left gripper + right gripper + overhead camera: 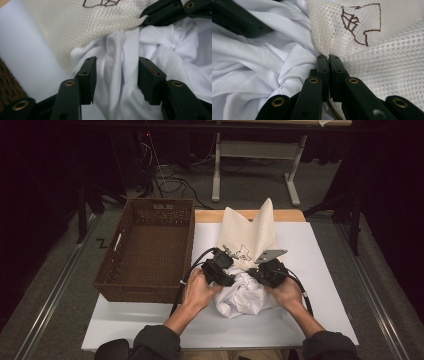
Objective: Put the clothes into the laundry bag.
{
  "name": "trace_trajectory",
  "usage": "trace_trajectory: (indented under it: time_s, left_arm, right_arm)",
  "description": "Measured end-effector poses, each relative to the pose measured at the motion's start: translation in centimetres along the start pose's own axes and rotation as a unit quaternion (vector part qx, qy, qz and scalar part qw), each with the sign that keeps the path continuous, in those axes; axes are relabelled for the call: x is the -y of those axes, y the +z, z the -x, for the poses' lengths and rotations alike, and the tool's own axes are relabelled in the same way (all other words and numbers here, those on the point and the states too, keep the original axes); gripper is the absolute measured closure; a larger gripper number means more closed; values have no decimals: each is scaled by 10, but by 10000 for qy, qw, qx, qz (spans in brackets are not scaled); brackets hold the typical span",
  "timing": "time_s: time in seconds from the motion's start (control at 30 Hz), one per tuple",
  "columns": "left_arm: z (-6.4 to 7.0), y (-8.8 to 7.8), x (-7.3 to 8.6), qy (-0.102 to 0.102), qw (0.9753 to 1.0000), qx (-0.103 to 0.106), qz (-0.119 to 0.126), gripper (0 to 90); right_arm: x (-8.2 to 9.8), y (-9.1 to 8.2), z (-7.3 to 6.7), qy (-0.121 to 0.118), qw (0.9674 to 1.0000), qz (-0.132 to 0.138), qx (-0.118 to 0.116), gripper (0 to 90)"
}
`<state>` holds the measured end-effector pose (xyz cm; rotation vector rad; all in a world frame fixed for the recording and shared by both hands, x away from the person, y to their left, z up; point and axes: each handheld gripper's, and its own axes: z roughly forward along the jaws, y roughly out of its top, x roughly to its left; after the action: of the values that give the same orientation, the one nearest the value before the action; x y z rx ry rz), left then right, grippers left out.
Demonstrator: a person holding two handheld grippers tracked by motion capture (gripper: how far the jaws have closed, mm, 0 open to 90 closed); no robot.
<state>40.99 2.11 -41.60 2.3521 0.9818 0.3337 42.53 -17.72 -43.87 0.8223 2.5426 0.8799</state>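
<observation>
A cream mesh bag (pixel 250 227) with a brown embroidered outline lies on the white table sheet (pixel 325 270), its mouth toward me. A crumpled white garment (pixel 245 295) bulges out of it. My left gripper (pixel 220 267) is at the garment's left side. In the left gripper view its jaws (pixel 115 75) stand apart, with folds of white garment (pixel 125 50) between them and the pads not pressing. My right gripper (pixel 267 270) is at the right side. Its jaws (pixel 328 60) are shut on the edge of the mesh bag (pixel 387 62), next to the garment (pixel 249 62).
A brown wicker basket (pixel 145 245) stands empty at the table's left, close to my left hand. The wooden table edge (pixel 285 215) shows behind the bag. Beyond it are floor cables and a white frame's legs (pixel 217 170).
</observation>
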Motion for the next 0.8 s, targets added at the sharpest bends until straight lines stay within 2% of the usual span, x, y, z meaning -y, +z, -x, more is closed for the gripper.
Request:
trace_trajectory:
  time_s: [0.07,0.13,0.27,0.37,0.43,0.5,0.57,0.63,0.7,0.8]
  left_arm:
    - [-3,-1,4,-106,9999,35,11,480]
    - [-4,5,8,-127,9999,8,-92,460]
    - [-7,26,12,-156,9992,-224,-294,419]
    - [-8,35,11,-153,9984,-397,-373,425]
    - [-6,37,10,-176,9980,-475,-386,463]
    - [-7,40,9,-317,9978,-397,-427,516]
    - [-8,43,9,-359,9978,-353,-440,589]
    - [-10,42,8,-445,9981,-182,-389,693]
    - [-11,37,8,-479,9986,-43,-204,772]
    - [-3,20,9,-231,9996,-3,182,808]
  right_arm:
    - [0,1,1,37,10000,-11,-17,890]
    - [0,1,1,7,10000,-24,-14,890]
    - [0,2,1,-1,10000,-17,-30,889]
    - [-1,3,2,111,9999,-18,-92,890]
    - [-3,4,2,119,9999,-43,-96,889]
    - [-4,5,2,89,9999,-68,-103,889]
    - [-4,5,3,105,9998,-73,-119,889]
    - [-5,5,3,118,9998,-94,-110,889]
    - [-7,5,3,120,9998,-101,-90,889]
    - [-13,-2,3,121,9999,-48,-87,889]
